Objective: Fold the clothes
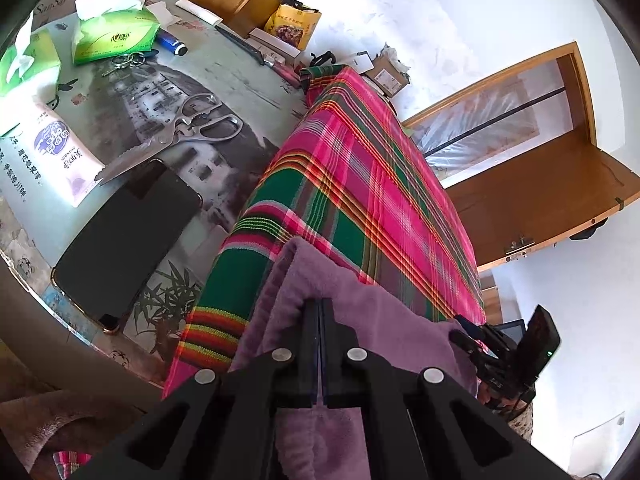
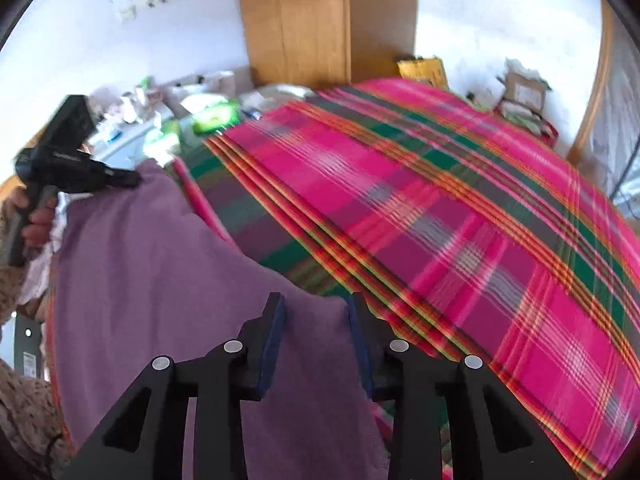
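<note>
- Purple garment [image 1: 360, 320] lies on the near end of a pink/green plaid cloth [image 1: 372, 168] that covers the work surface; fleecy-looking fabric, folded edge twd the table side.
- Left gripper [image 1: 320, 308]: jaws fully closed, pads pressed together w/ the garment's upper edge pinched btwn them. Fabric drapes down both sides of the fingers.
- Right gripper [image 2: 316, 308]: jaws part-open, approx halfway. Garment's right edge sits btwn the blue-lined pads, but there's a gap either side — pads don't press on it, so no grip.
- In the right wrist view the garment [image 2: 160, 280] spreads from the right gripper across to the left gripper [image 2: 132, 179], which bites its far corner; a hand [image 2: 34, 216] wraps that gripper's handle.
- Right wrist view is motion-blurred, esp. the plaid stripes.
- Table [image 1: 248, 76] left of the plaid cloth holds clutter: black phone [image 1: 124, 248], steel scissors [image 1: 188, 128], green tissue box [image 1: 116, 32], pale tissue pack [image 1: 64, 152], keys [image 1: 128, 60], blue lighter [image 1: 172, 42].
- Behind: wooden door [image 1: 540, 200], white wall, yellow snack bag [image 1: 296, 24], cardboard box [image 1: 388, 76] at the far end of the plaid.
</note>
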A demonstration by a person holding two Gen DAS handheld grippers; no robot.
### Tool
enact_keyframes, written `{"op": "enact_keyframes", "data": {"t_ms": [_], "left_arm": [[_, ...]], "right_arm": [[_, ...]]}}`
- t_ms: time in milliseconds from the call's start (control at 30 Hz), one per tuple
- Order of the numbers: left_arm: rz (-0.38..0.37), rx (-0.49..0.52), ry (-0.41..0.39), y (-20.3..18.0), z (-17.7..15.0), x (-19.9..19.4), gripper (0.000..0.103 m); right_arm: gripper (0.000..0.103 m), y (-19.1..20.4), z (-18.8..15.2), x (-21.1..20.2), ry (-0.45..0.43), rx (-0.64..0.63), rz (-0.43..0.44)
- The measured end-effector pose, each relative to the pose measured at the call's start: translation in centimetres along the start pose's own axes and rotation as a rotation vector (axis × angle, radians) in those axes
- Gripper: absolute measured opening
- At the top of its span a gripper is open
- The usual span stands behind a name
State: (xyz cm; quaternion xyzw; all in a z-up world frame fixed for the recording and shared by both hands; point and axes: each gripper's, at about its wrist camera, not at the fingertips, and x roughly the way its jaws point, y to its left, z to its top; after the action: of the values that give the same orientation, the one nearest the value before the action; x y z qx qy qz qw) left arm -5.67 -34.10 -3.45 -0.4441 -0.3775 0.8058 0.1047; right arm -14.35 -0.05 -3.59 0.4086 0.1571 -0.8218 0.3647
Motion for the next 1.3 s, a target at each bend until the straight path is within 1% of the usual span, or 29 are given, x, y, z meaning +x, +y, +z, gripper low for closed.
{"op": "enact_keyframes", "data": {"t_ms": [67, 133, 267, 300, 333, 400, 567, 633, 667, 700, 733, 767, 833, 967, 1033, 1133, 1200, 1233, 1267, 1300], "left_arm": [[0.0, -0.003, 0.001, 0.0, 0.0, 0.0, 0.002], [0.003, -0.002, 0.003, 0.0, 0.0, 0.0, 0.002], [0.016, 0.005, 0.002, -0.3, 0.0, 0.0, 0.002], [0.017, 0.006, -0.001, -0.3, 0.0, 0.0, 0.002], [0.018, 0.008, -0.003, -0.3, 0.0, 0.0, 0.002], [0.02, 0.01, -0.008, -0.3, -0.1, 0.0, 0.002], [0.039, 0.063, -0.028, -0.8, -0.6, -0.1, 0.002], [0.036, 0.064, -0.032, -0.7, -0.6, -0.1, 0.002], [0.031, 0.057, -0.031, -0.6, -0.6, -0.1, 0.002], [0.026, 0.049, -0.03, -0.5, -0.5, -0.1, 0.002], [0.021, 0.04, -0.026, -0.4, -0.5, -0.1, 0.002], [0.024, 0.043, -0.026, -0.5, -0.5, -0.1, 0.002], [0.033, 0.05, -0.026, -0.7, -0.5, -0.1, 0.002], [0.035, 0.037, -0.028, -0.6, -0.5, -0.1, 0.002], [0.035, 0.027, -0.028, -0.6, -0.5, -0.1, 0.002], [0.065, 0.032, -0.025, -1.2, -0.5, -0.5, 0.002], [0.113, 0.067, -0.062, -2.3, -0.6, -1.5, 0.003], [0.125, 0.079, -0.075, -2.8, -0.6, -1.9, 0.005], [0.136, 0.091, -0.088, -3.3, -0.5, -2.3, 0.006], [0.126, 0.103, -0.096, -3.8, -0.4, -2.6, 0.006]], "right_arm": [[0.037, -0.6, -0.2, 0.6, 0.021, 0.022, -0.01], [0.037, -1.1, -0.3, 1.0, 0.03, 0.047, 0.016], [0.036, -0.7, 0.1, 1.3, 0.029, 0.039, 0.053], [0.027, -0.5, 0.1, 1.4, 0.033, 0.035, 0.061], [0.02, -0.4, 0.2, 1.4, 0.031, 0.027, 0.042], [0.014, -0.8, 0.2, 1.0, 0.014, 0.05, 0.063], [0.009, -3.0, -0.4, 0.6, -0.024, 0.171, 0.07], [0.008, -4.5, -0.8, 0.8, -0.034, 0.26, 0.076], [0.002, -5.0, -0.8, 0.7, -0.039, 0.28, 0.065], [0.0, -5.4, -0.9, 0.7, -0.038, 0.288, 0.02], [0.0, -5.7, -1.0, 0.6, -0.037, 0.295, -0.025], [0.0, -6.2, -1.2, 0.6, -0.038, 0.325, 0.004], [0.0, -6.2, -1.5, 0.4, -0.041, 0.331, 0.006], [0.003, -5.6, -1.2, 0.3, -0.05, 0.303, -0.027], [0.004, -5.0, -0.9, 0.0, -0.058, 0.287, -0.038], [0.005, -3.9, -0.4, -0.8, -0.075, 0.247, -0.052], [0.007, -3.2, -0.4, -1.7, -0.09, 0.218, -0.062], [0.008, -2.7, -0.2, -1.9, -0.096, 0.199, -0.071], [0.011, -2.2, 0.0, -2.2, -0.102, 0.18, -0.08], [0.014, -1.7, 0.2, -2.1, -0.1, 0.162, -0.074]]}}
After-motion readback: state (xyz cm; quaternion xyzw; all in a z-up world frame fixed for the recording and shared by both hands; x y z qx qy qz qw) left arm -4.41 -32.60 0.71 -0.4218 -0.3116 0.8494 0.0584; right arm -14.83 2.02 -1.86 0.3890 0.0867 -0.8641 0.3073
